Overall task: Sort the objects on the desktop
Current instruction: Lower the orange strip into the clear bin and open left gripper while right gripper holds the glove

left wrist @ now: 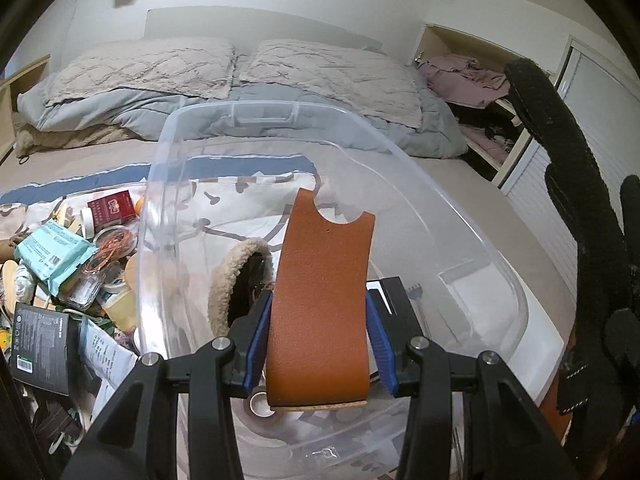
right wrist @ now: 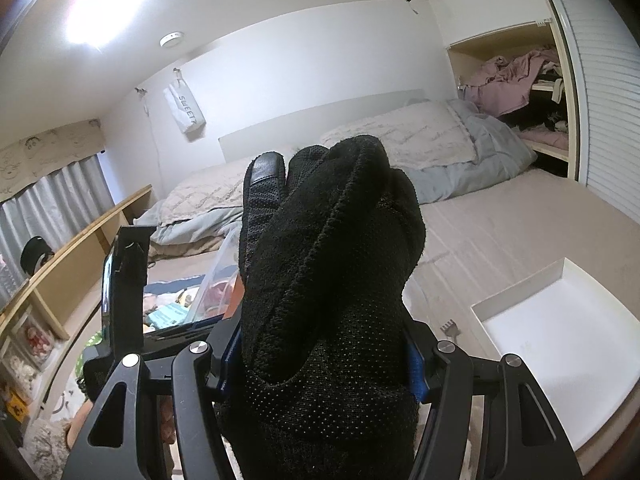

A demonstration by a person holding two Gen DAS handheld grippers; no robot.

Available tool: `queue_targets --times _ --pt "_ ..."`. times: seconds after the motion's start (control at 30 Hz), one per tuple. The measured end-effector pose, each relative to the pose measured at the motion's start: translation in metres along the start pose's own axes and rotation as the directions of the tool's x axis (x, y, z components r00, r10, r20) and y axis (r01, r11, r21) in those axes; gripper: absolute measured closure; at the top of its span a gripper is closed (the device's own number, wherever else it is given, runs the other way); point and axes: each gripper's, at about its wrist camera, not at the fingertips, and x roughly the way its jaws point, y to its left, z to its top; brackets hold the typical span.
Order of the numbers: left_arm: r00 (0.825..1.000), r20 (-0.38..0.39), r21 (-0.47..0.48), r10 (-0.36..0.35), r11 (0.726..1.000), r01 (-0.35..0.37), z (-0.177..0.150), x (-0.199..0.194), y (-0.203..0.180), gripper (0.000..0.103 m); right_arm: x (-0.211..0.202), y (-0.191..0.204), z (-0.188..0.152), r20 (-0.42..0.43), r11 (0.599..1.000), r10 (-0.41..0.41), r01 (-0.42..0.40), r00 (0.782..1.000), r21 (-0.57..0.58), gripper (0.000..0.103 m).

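Hovering over clear bin (left wrist: 400, 168): your left gripper (left wrist: 320, 344) pinches orange leather piece (left wrist: 324, 300); lower before releasing. Right gripper (right wrist: 320, 364) clamps black glove (right wrist: 328, 260).

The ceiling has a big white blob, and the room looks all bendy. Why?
Right wrist view: a ceiling light glares, washing out the upper left corner. Both views: the fisheye lens bends straight edges, such as the closet door and the clear bin's rim, with dark rounded corners.
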Motion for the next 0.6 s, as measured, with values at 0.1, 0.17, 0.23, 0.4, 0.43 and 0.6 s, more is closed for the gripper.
queue_targets --times 0.1,0.17,0.23,0.4,0.43,0.6 --pt "0.999 0.012 0.007 0.047 0.999 -0.048 -0.002 -0.003 0.0 0.039 0.0 0.0 0.0 0.001 1.0 -0.002 0.002 1.0 0.0 0.039" --pt "0.997 0.032 0.004 0.066 0.998 -0.067 -0.003 -0.007 0.002 0.024 -0.001 0.0 0.0 0.002 1.0 -0.003 0.003 1.0 0.001 0.039" --pt "0.996 0.037 0.01 0.075 0.997 -0.075 -0.005 -0.008 0.003 0.024 -0.001 0.0 0.0 0.001 1.0 -0.006 0.006 1.0 -0.002 0.039" --pt "0.996 0.046 0.021 0.075 0.997 -0.076 -0.008 -0.014 0.008 0.024 0.001 0.005 0.001 -0.012 1.0 -0.011 0.011 1.0 -0.019 0.039" --pt "0.996 0.047 0.022 0.071 0.997 -0.072 -0.009 -0.015 0.009 0.024 0.001 0.006 0.001 -0.014 1.0 -0.011 0.011 1.0 -0.021 0.039" --pt "0.997 0.072 0.063 0.038 0.997 -0.042 -0.018 -0.029 0.011 0.024 0.009 0.013 0.007 -0.032 0.999 -0.006 0.005 0.999 -0.038 0.039"
